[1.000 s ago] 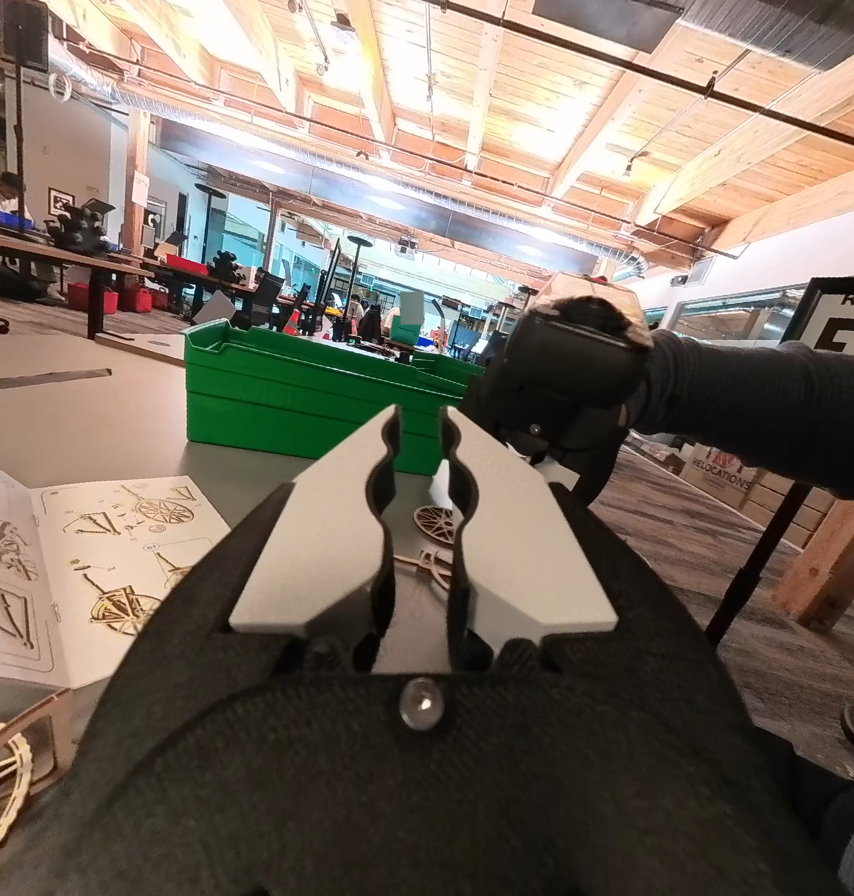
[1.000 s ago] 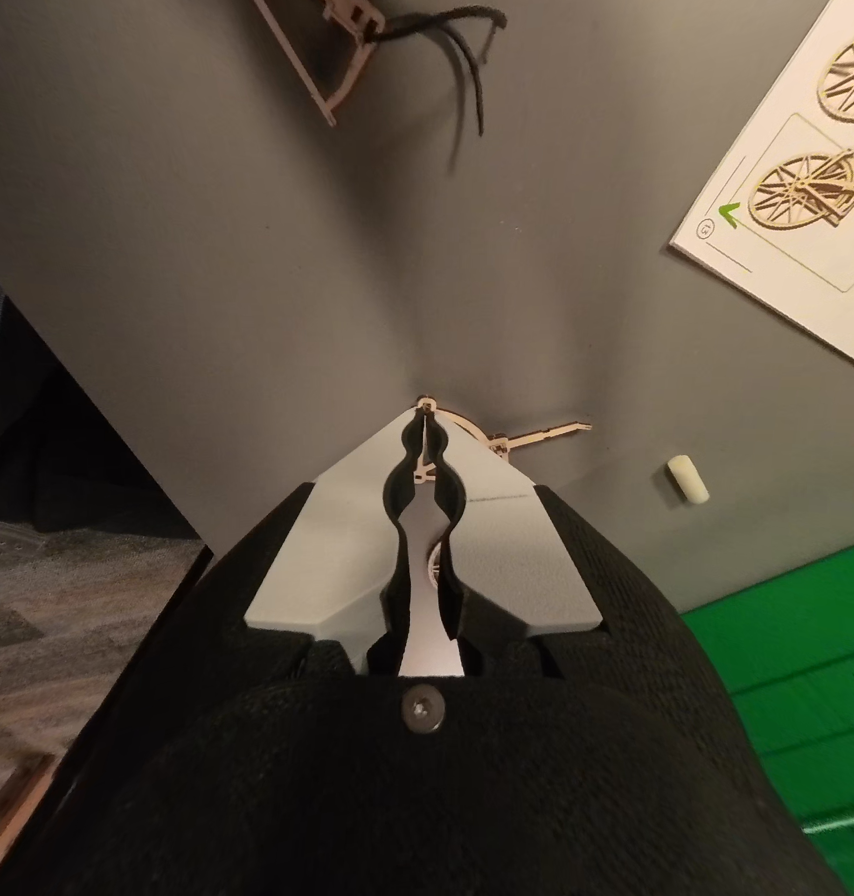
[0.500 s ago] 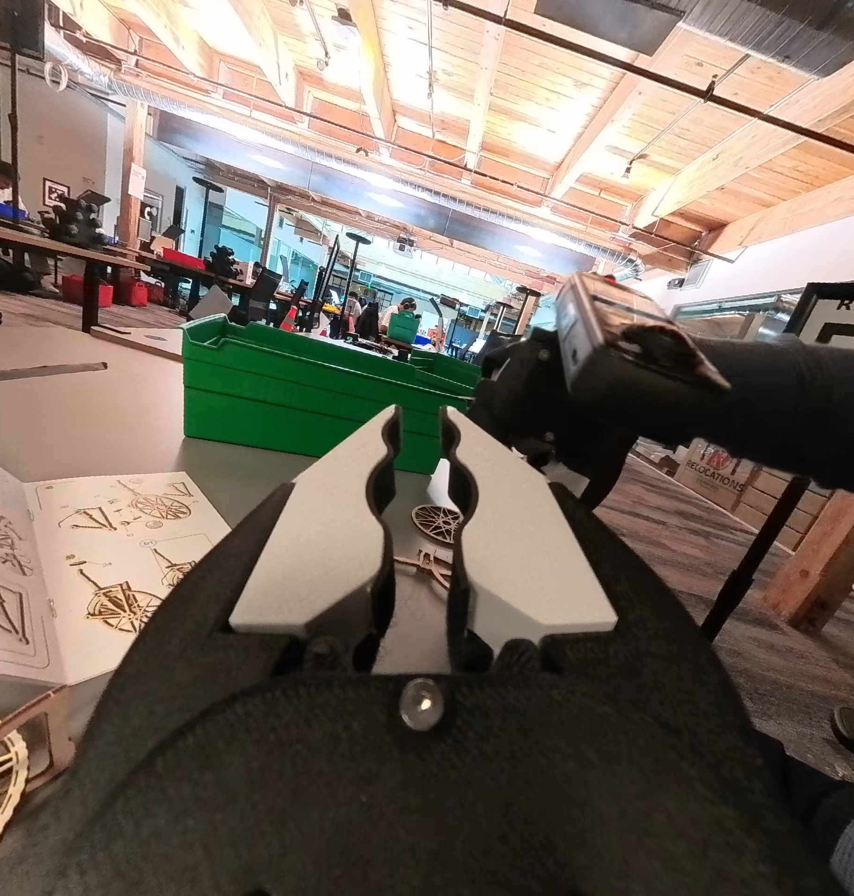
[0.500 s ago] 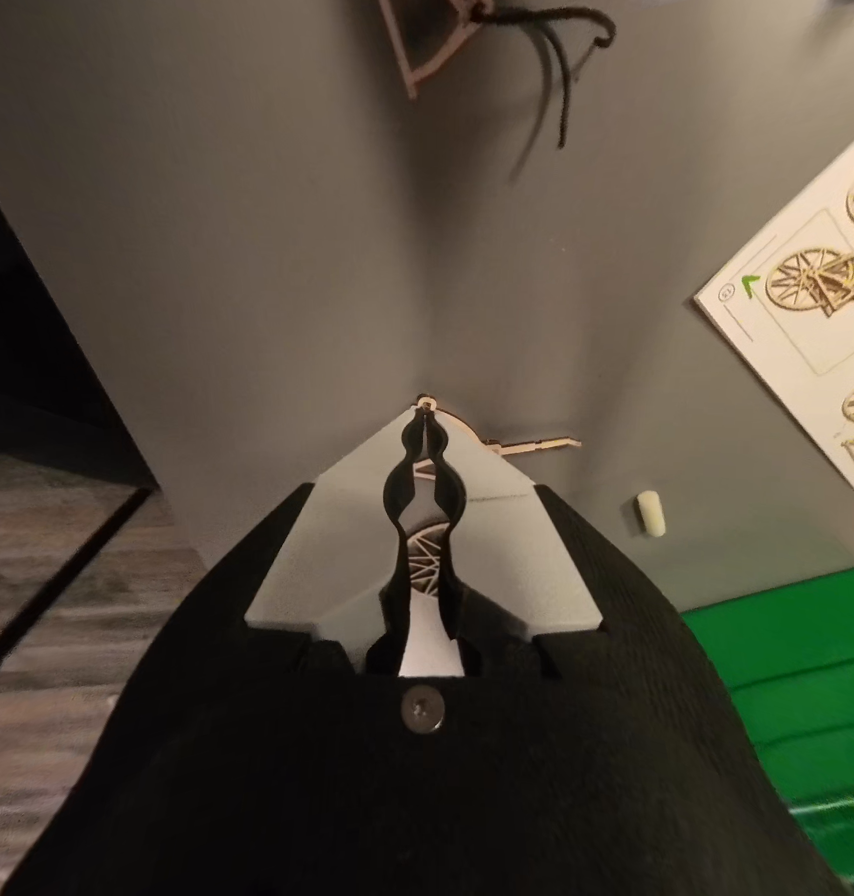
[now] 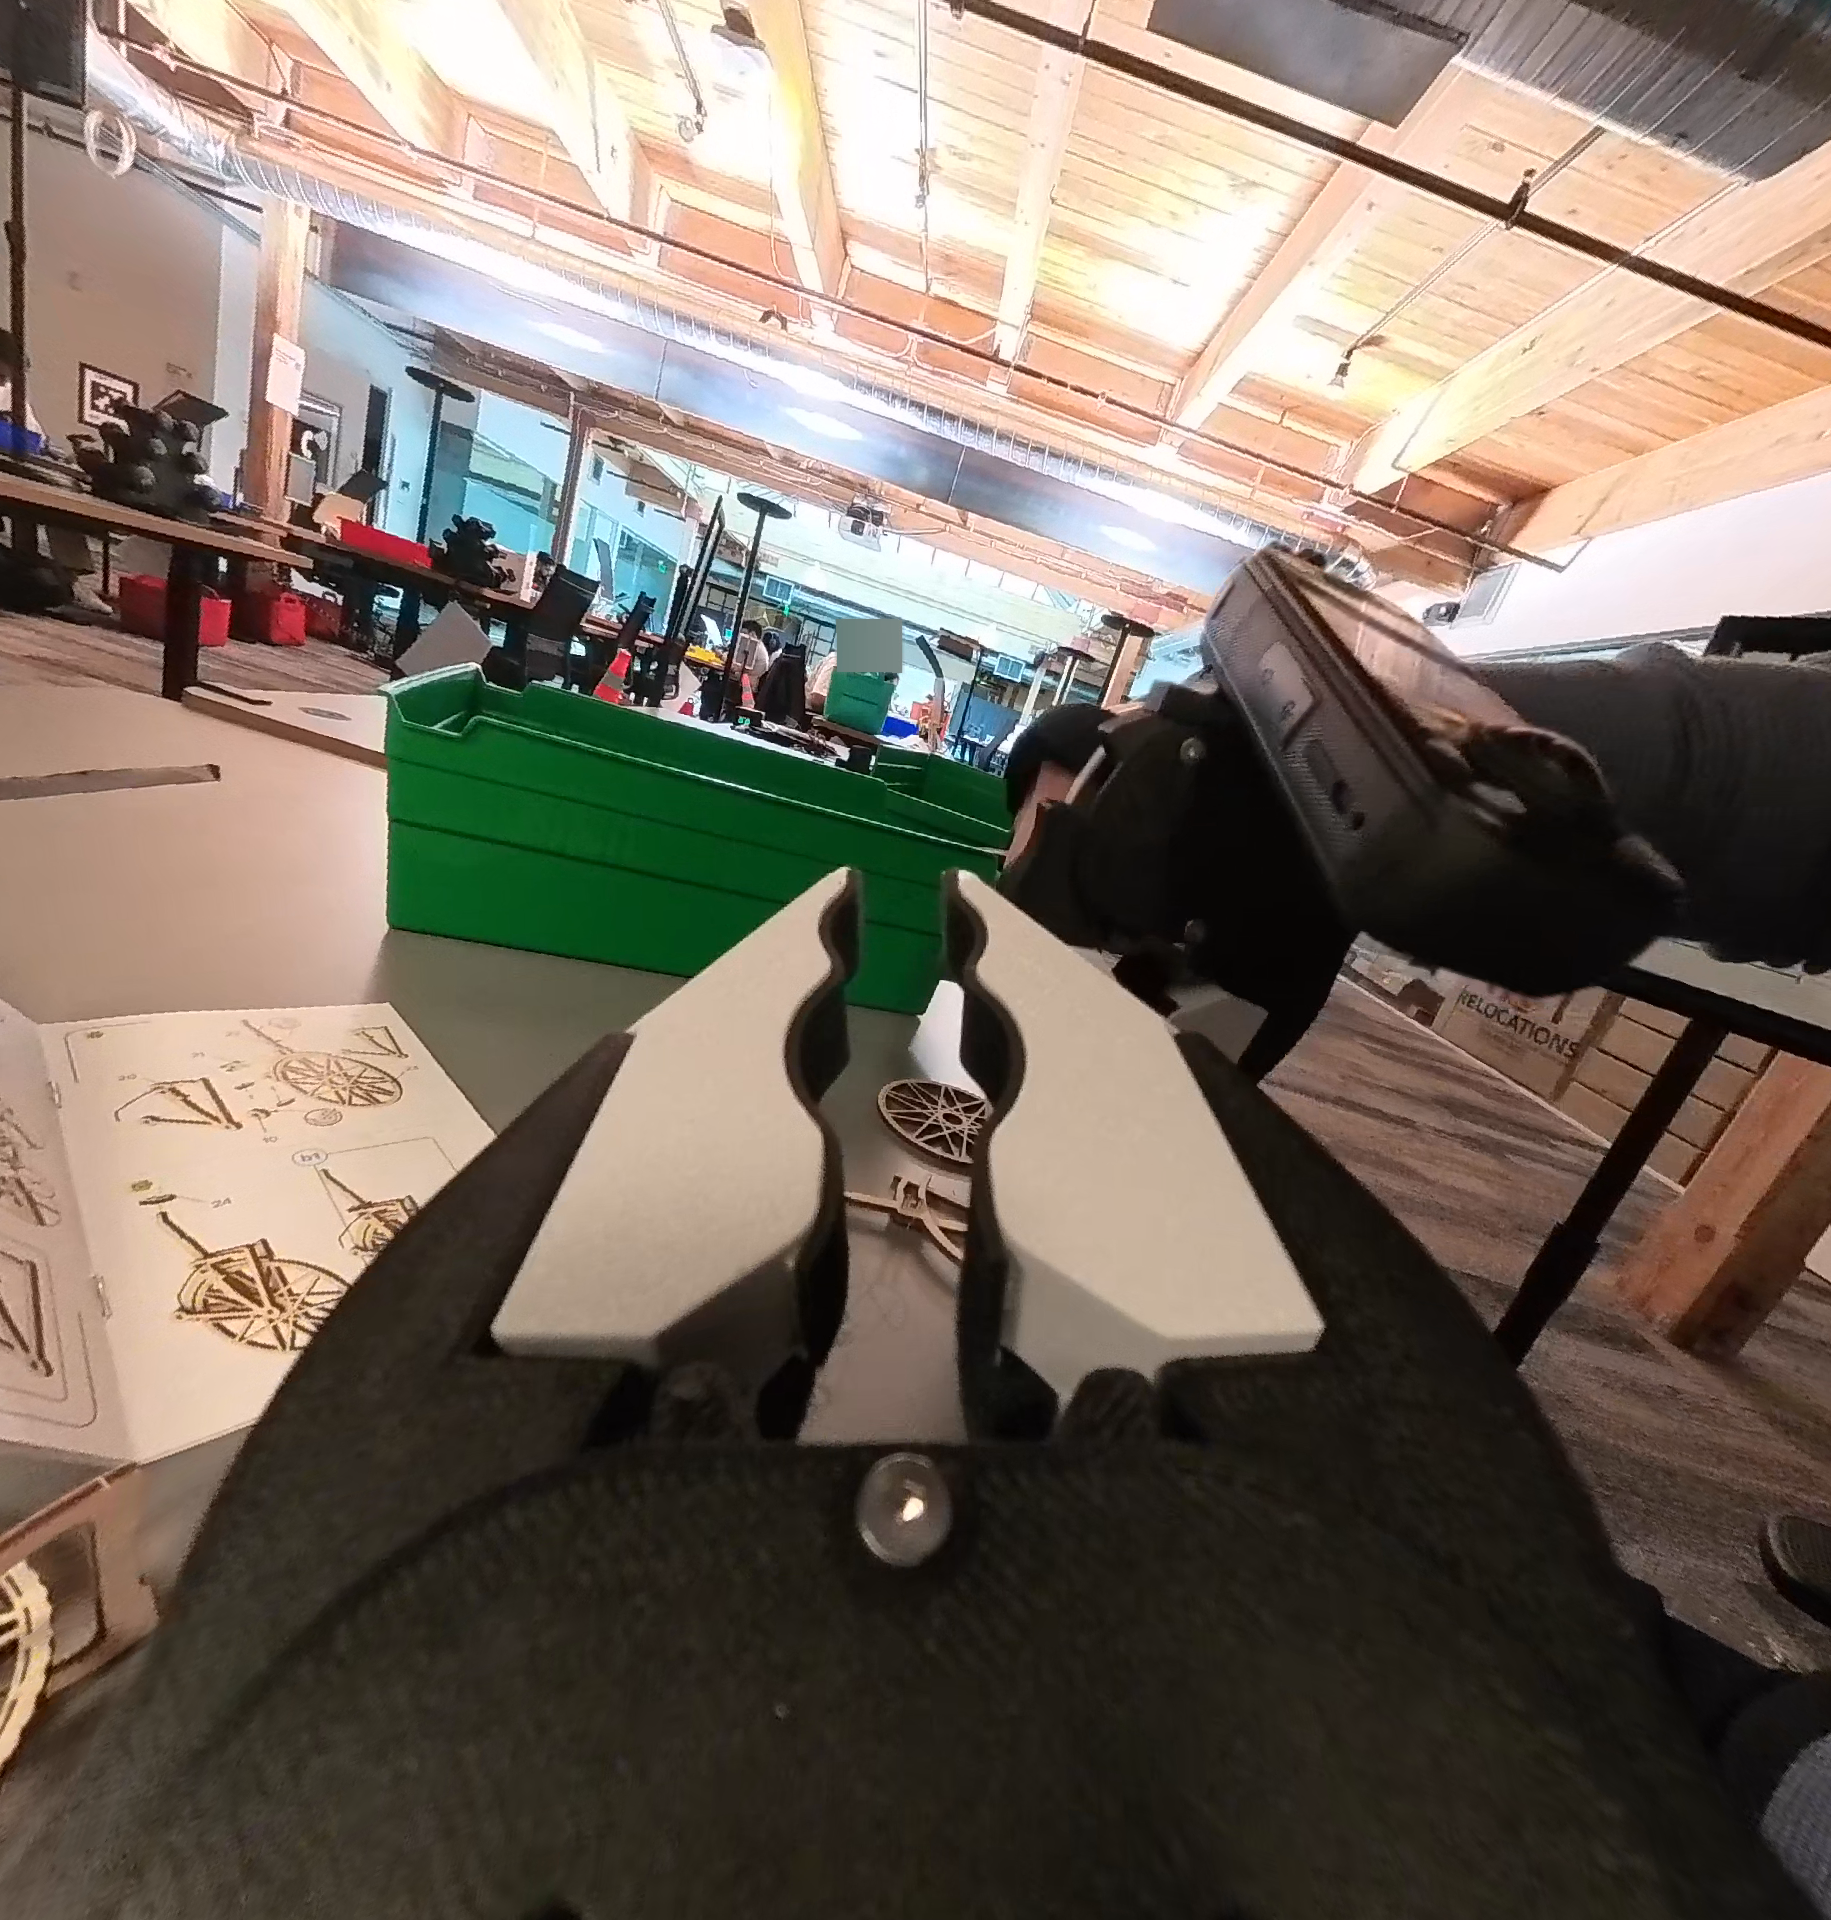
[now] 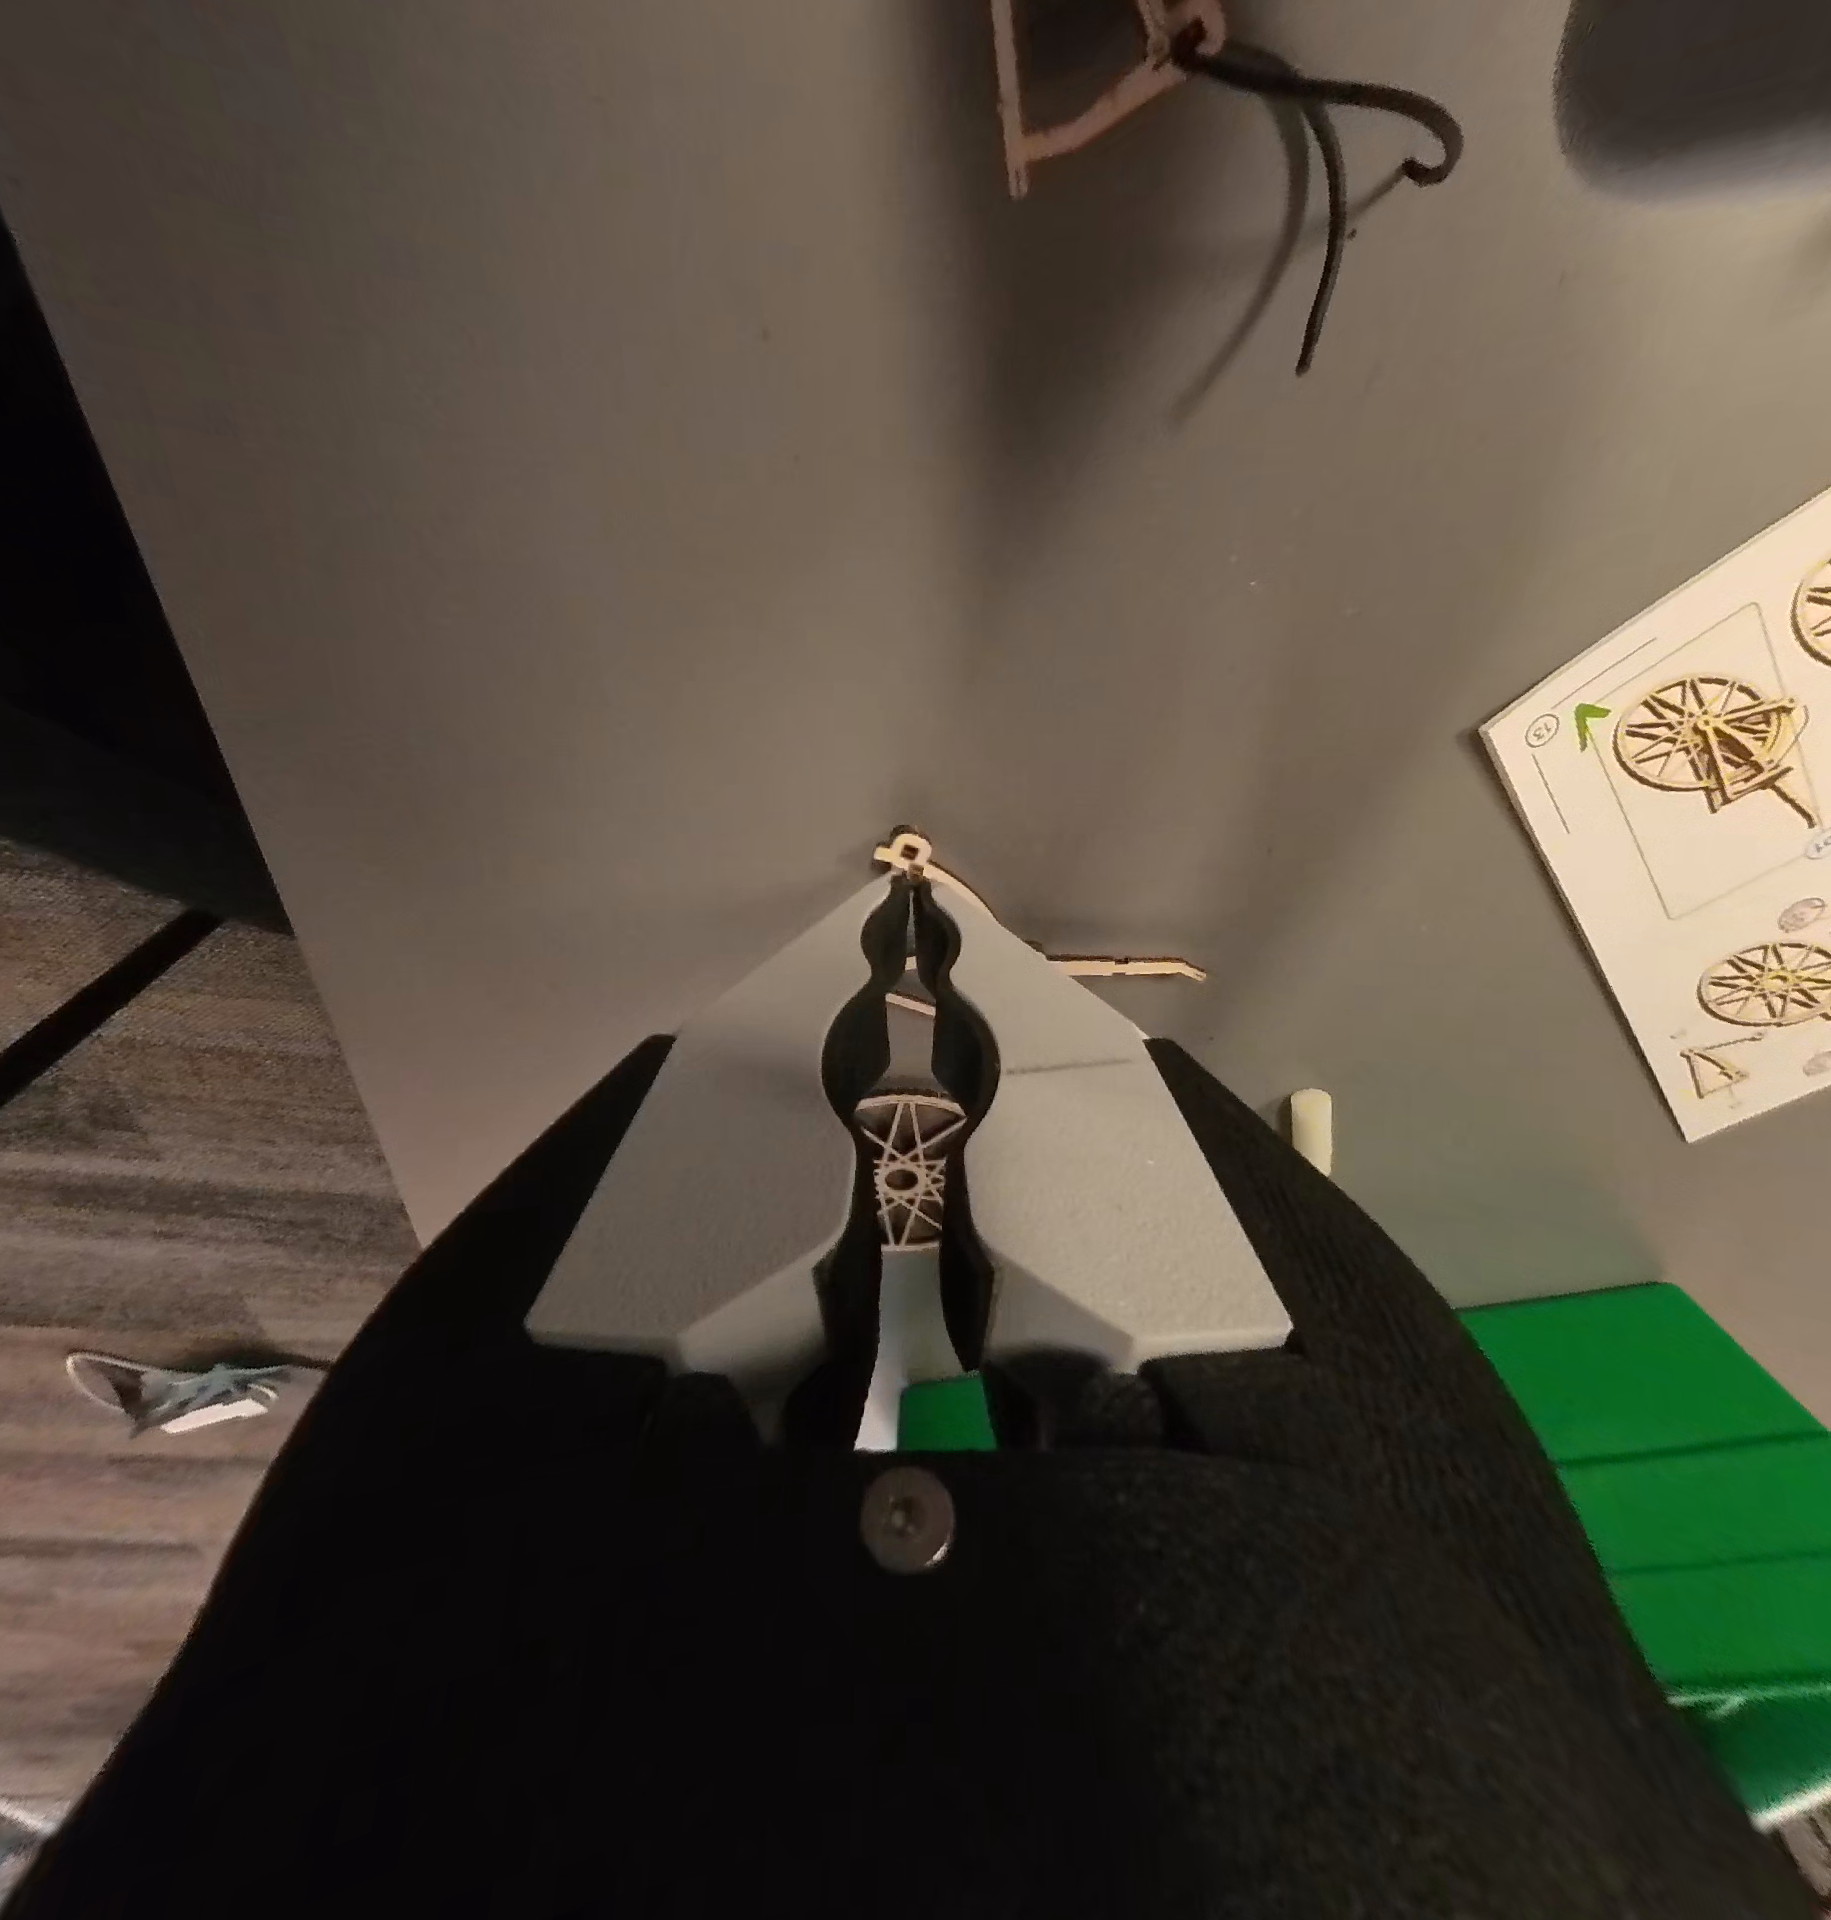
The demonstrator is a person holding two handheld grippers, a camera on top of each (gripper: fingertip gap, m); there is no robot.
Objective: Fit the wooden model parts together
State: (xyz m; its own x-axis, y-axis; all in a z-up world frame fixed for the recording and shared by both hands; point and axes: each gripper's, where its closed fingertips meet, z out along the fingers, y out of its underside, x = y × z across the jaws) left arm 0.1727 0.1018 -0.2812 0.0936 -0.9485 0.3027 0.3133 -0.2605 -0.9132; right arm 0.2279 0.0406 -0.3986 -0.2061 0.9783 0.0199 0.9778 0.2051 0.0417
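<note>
My right gripper point(image 6: 909, 883) is shut on a thin curved wooden arm piece point(image 6: 1119, 971) with a small square loop at its end, low over the grey table point(image 6: 578, 520). A small spoked wooden wheel point(image 6: 906, 1174) lies on the table under its fingers. In the left wrist view my left gripper point(image 5: 900, 883) is open and empty, low over the table. It points at the wheel point(image 5: 932, 1112) and the held arm piece point(image 5: 911, 1205). The right gripper's body point(image 5: 1181, 862) is beyond them, its fingertips hidden. Whether the piece touches the table I cannot tell.
A green bin point(image 5: 630, 852) stands behind the parts. An open instruction booklet point(image 5: 215, 1174) lies at the left. A wooden frame with a black cord point(image 6: 1077, 104) lies farther off. A small white peg point(image 6: 1311, 1127) lies near the bin. The table edge point(image 6: 215, 883) drops to the floor. My right fingertips sit around 15 cm from my left ones. My right gripper's tips are some 12 cm from the small white peg point(image 6: 1311, 1127).
The right gripper has tilted and swung up around the held arm piece, showing more of the wheel and the floor. The piece and the left gripper have barely moved.
</note>
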